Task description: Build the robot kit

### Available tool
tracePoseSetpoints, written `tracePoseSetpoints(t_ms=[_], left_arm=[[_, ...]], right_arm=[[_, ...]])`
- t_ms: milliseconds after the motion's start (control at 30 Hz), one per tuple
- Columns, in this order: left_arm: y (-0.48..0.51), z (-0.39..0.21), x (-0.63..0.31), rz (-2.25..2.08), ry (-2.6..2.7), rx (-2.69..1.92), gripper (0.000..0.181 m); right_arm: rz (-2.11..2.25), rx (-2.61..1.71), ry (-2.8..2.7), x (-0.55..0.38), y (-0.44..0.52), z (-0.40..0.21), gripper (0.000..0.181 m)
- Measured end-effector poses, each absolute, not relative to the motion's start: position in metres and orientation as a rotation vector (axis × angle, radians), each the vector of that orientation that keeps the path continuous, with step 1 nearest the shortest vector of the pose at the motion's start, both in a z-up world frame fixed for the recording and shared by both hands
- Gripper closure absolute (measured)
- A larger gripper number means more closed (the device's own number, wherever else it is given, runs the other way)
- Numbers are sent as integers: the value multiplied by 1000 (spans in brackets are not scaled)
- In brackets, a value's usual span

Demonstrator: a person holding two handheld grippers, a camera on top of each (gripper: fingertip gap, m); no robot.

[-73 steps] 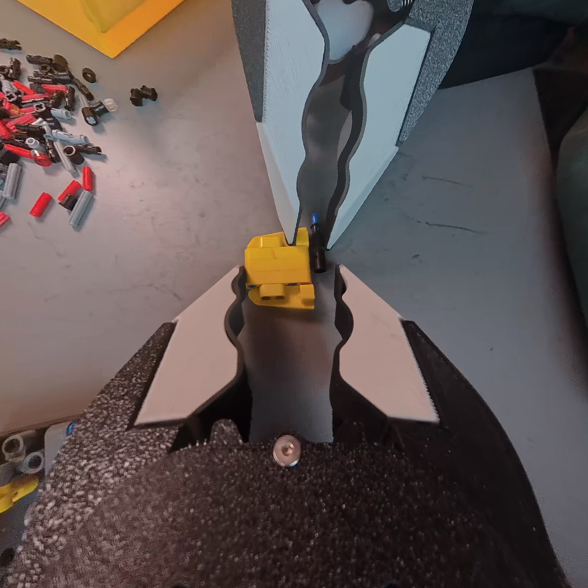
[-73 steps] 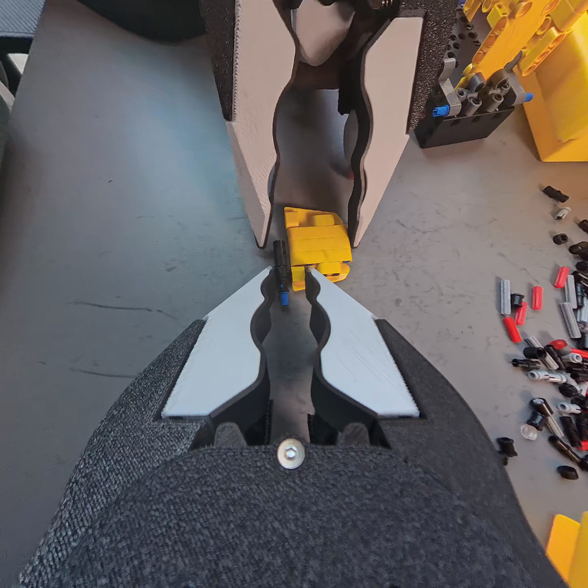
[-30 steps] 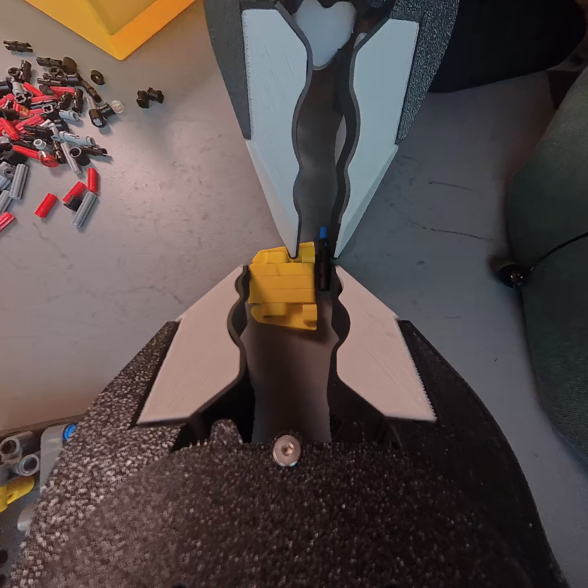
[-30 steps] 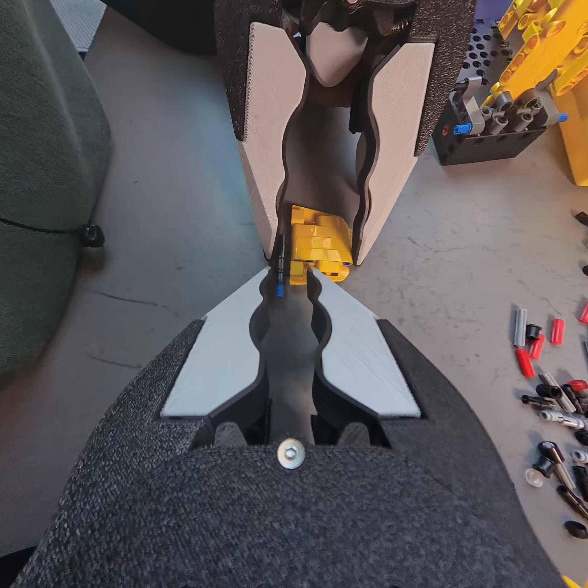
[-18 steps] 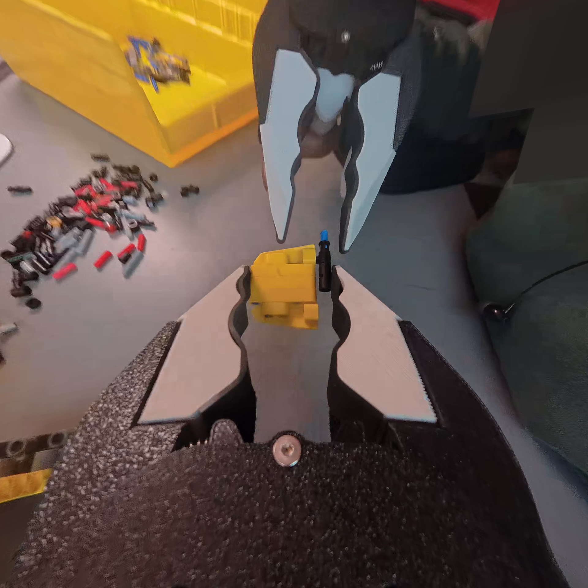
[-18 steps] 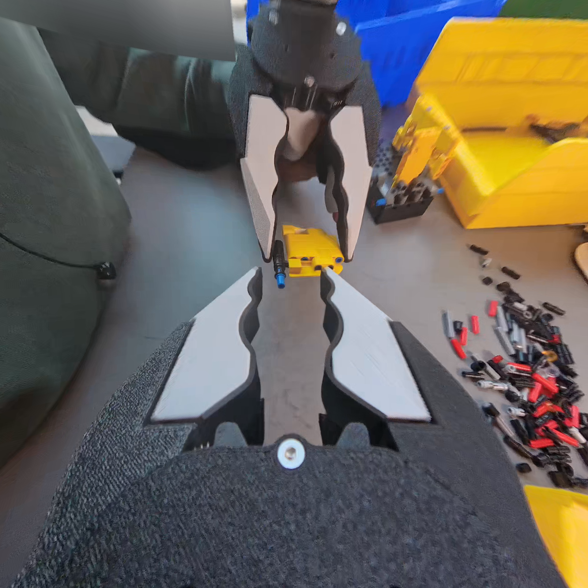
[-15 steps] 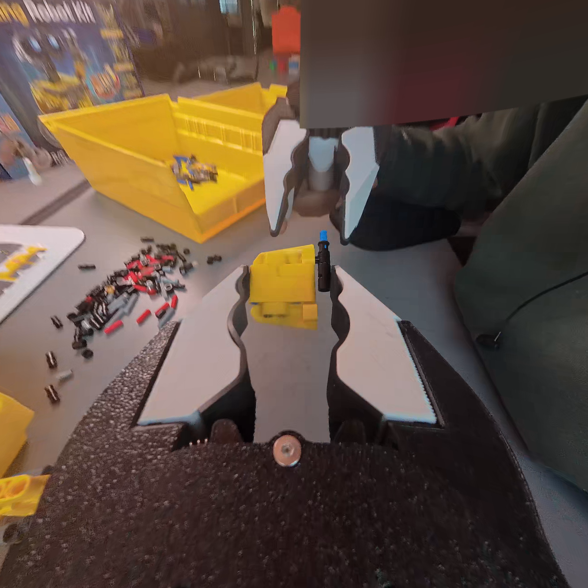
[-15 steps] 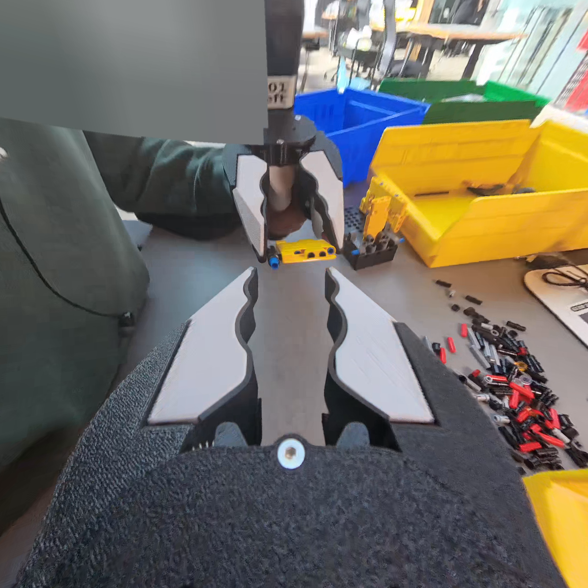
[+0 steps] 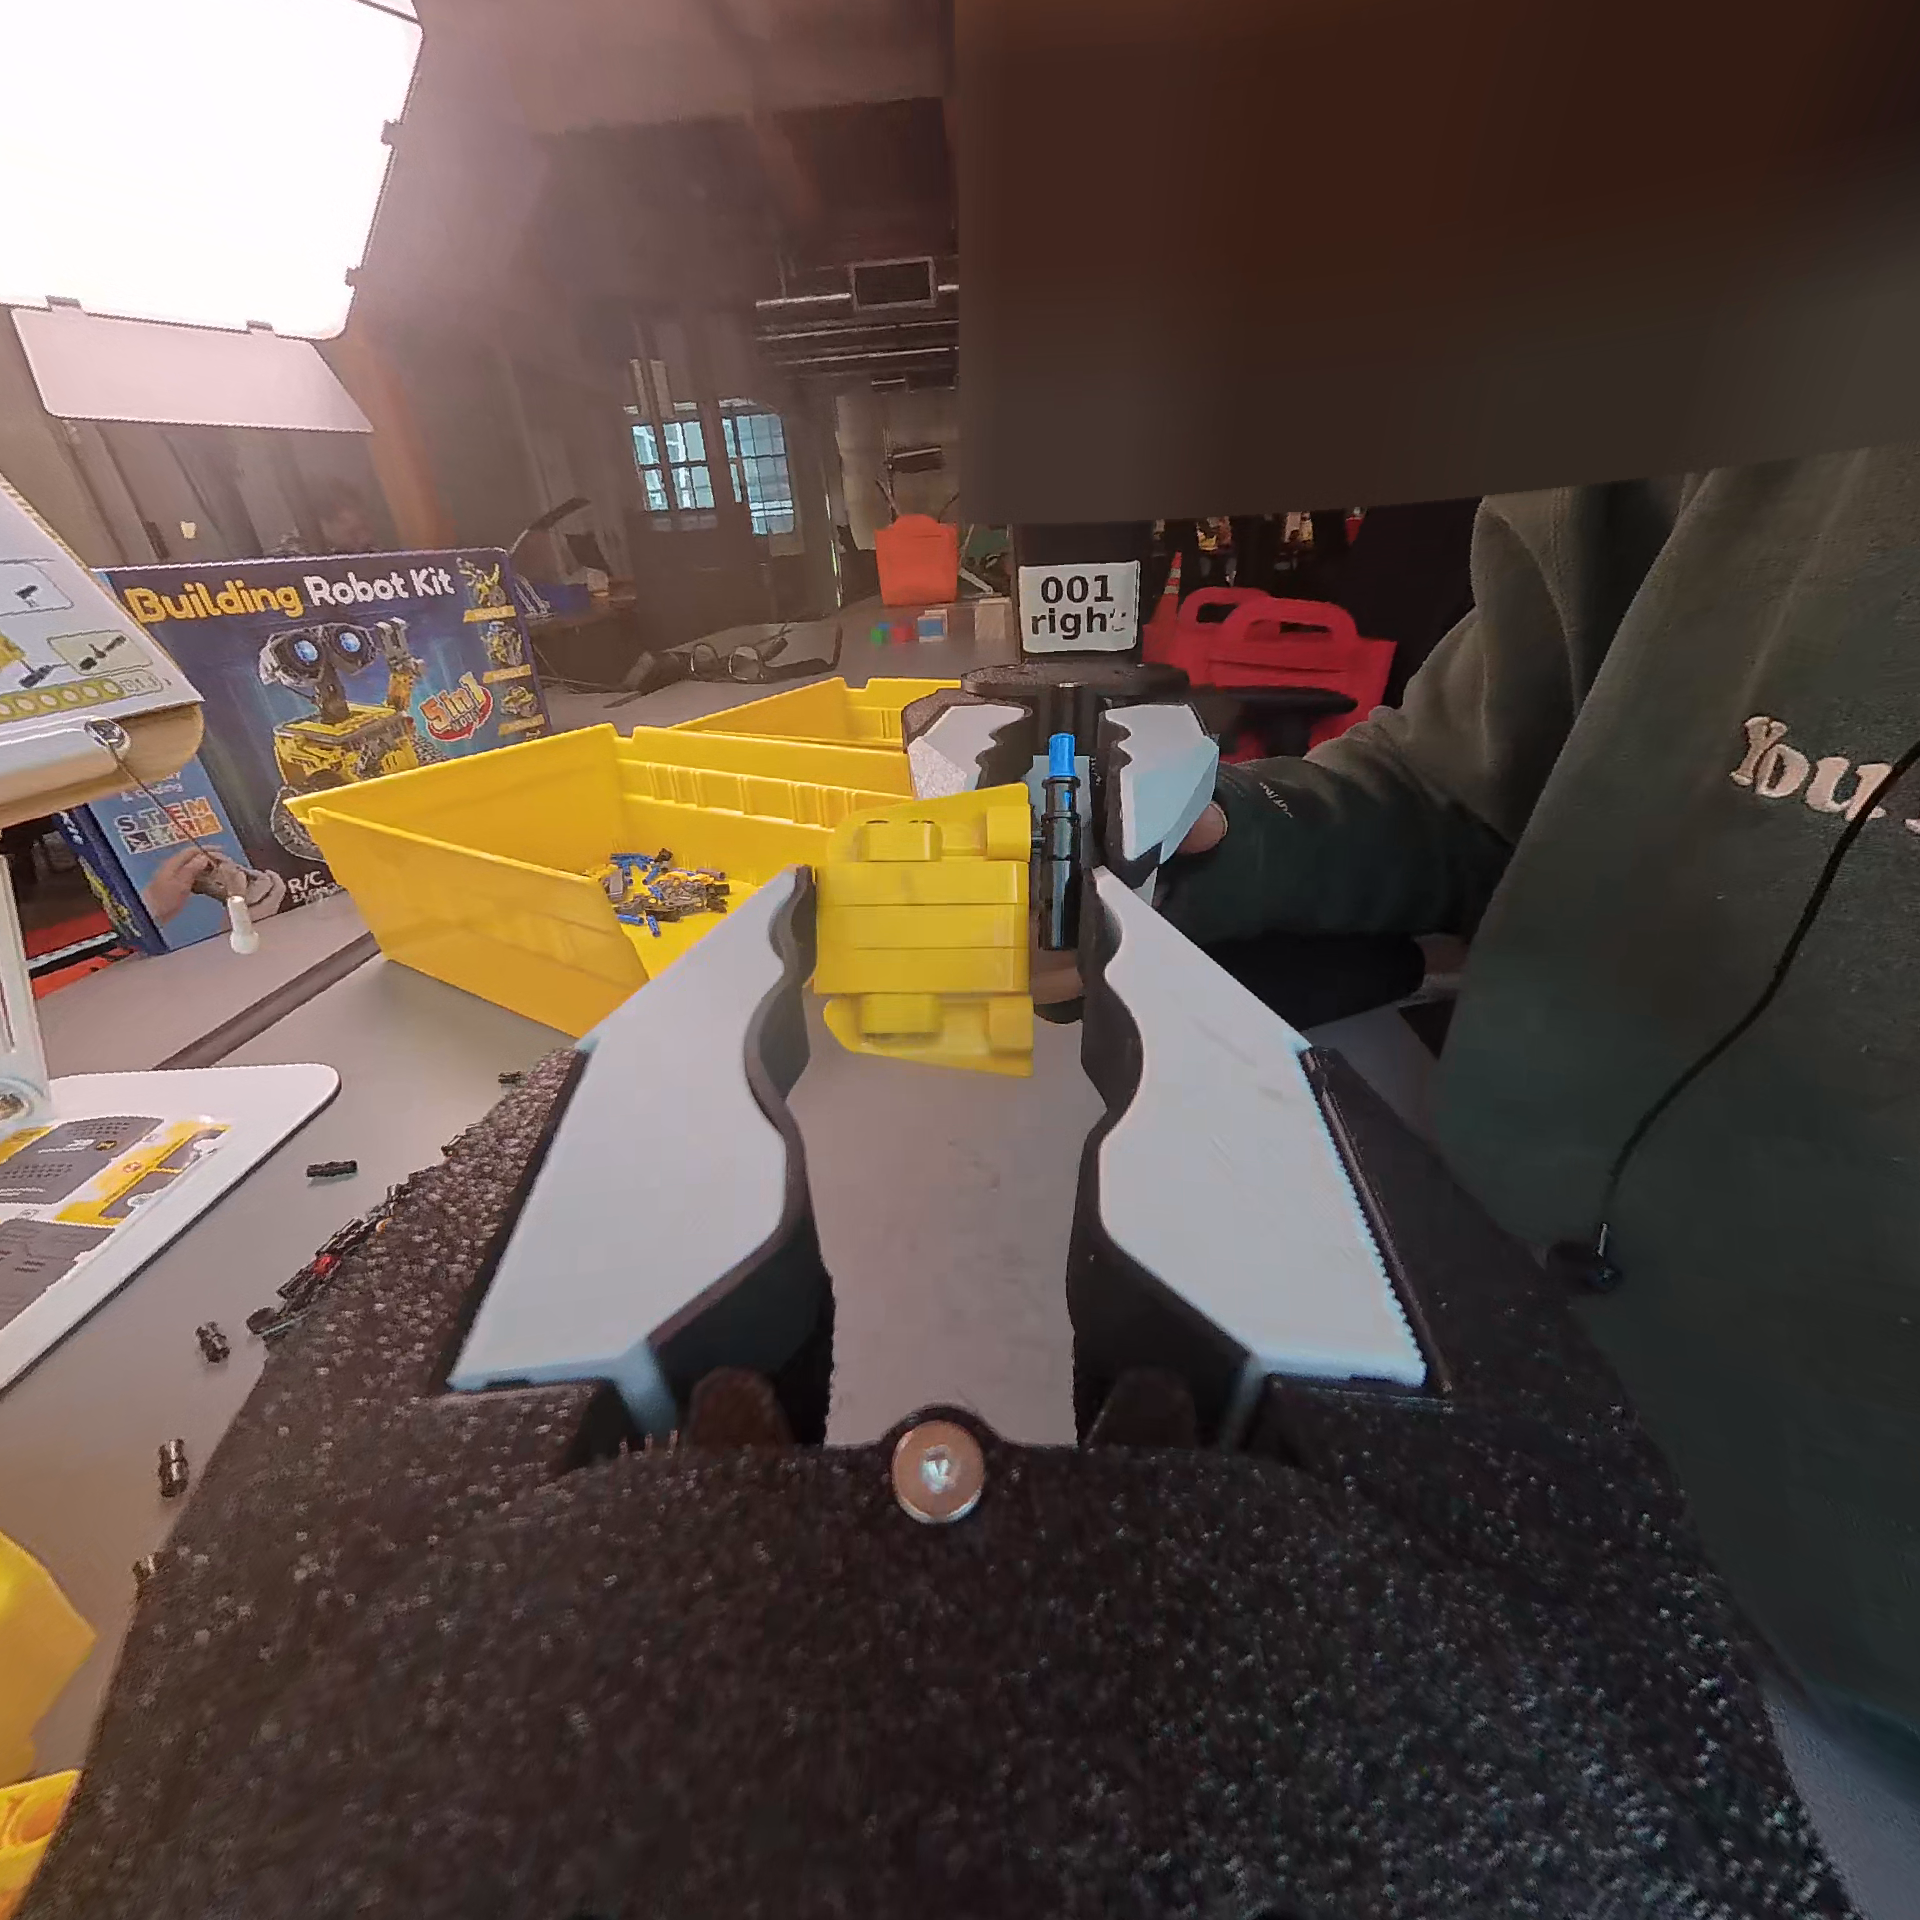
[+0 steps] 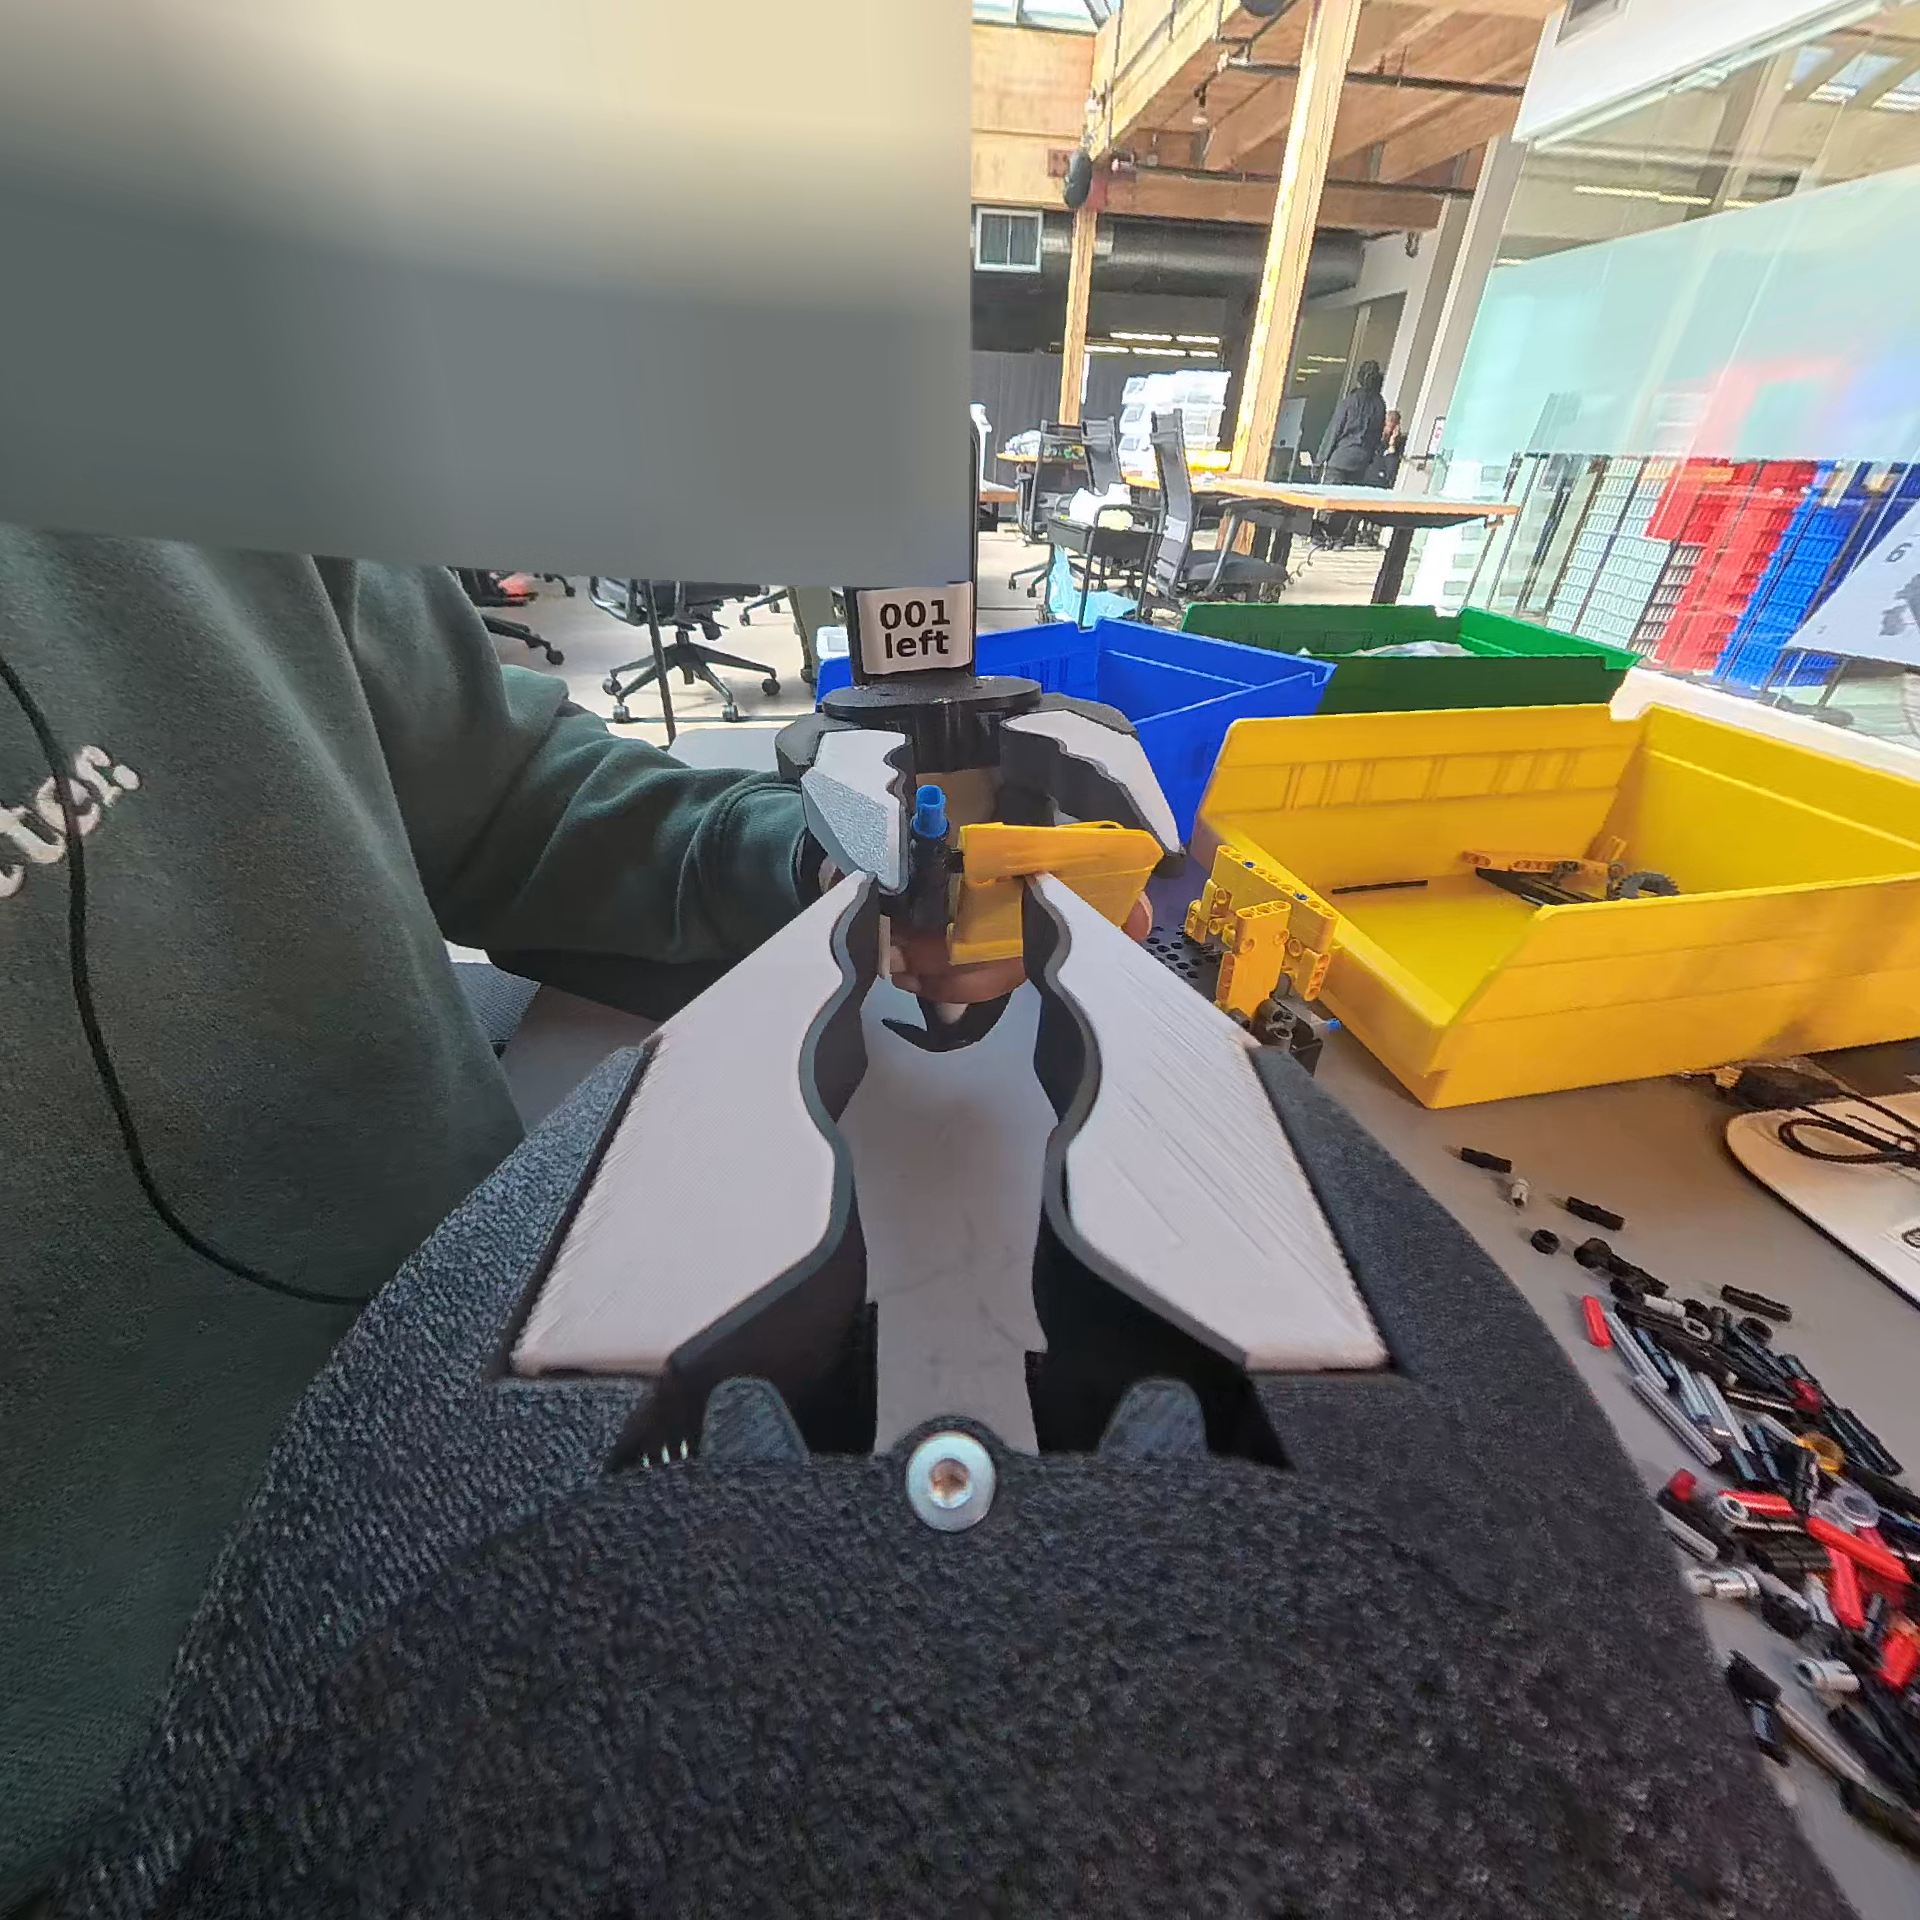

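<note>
Gripping from both sides, our left gripper (image 9: pixel 940 914) holds a chunky yellow plastic brick assembly (image 9: pixel 928 914) with a slim black pin tipped in blue (image 9: pixel 1058 852) standing upright along its right edge; the pale grey fingers press on the block and the pin, lifted above the grey tabletop (image 9: pixel 935 1195). From the right wrist view, our right gripper (image 10: pixel 948 899) points its tips at that same yellow piece (image 10: pixel 1049 862), its jaws narrowly parted; we cannot tell whether they touch it. Behind, a person's dark green sleeve (image 10: pixel 582 800) reaches to the left handle. Near the held piece stands a small yellow-and-black beam build (image 10: pixel 1262 935), just beside a yellow plastic bin (image 10: pixel 1558 977). Blue (image 10: pixel 1164 675) and green (image 10: pixel 1455 644) bins sit farther back. Loose black, red and grey pins (image 10: pixel 1787 1455) lie scattered at right.
</note>
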State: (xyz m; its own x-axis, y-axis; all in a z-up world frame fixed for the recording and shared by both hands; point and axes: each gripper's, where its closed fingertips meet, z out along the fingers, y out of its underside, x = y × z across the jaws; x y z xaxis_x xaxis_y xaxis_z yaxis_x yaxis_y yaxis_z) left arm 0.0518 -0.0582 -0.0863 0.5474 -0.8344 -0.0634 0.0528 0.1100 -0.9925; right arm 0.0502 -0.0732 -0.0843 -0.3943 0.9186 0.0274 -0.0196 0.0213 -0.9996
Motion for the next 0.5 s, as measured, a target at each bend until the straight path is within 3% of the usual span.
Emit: tracePoseSetpoints(t_ms=[500], left_arm=[[-63, -85, 52, -616, 841, -1199, 132]], right_arm=[[1436, -884, -1524, 52, -78, -85, 158]])
